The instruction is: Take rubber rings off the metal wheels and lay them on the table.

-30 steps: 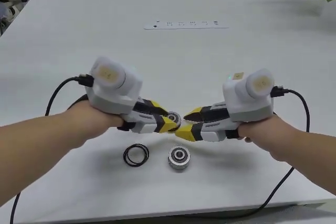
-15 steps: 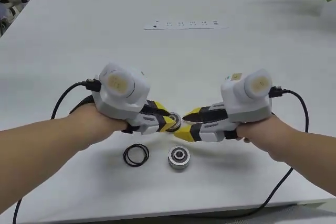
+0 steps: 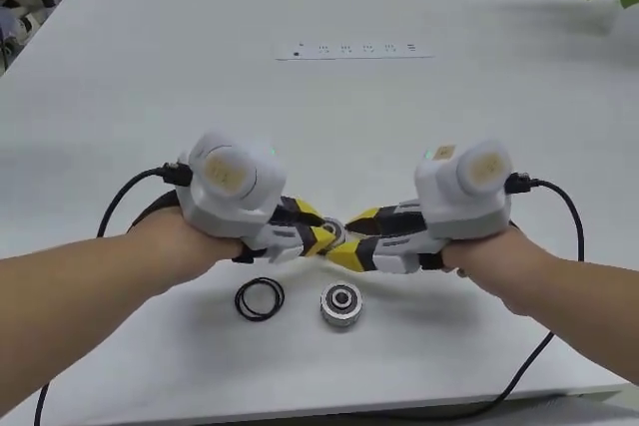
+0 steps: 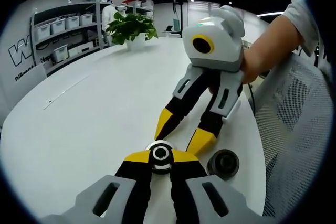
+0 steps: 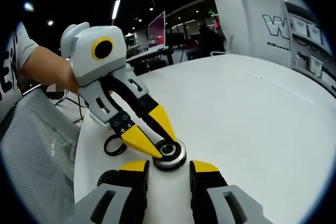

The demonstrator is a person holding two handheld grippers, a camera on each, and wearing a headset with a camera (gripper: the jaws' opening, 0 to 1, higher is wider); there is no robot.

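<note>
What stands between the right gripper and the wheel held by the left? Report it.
Nothing visible. The right gripper has its jaws open and faces the wheel directly, while the left gripper clamps it from the opposite side.

Left hand-held gripper [image 3: 322,235] is clamped tight, right hand-held gripper [image 3: 344,238] parted, tips nearly meeting.
</note>
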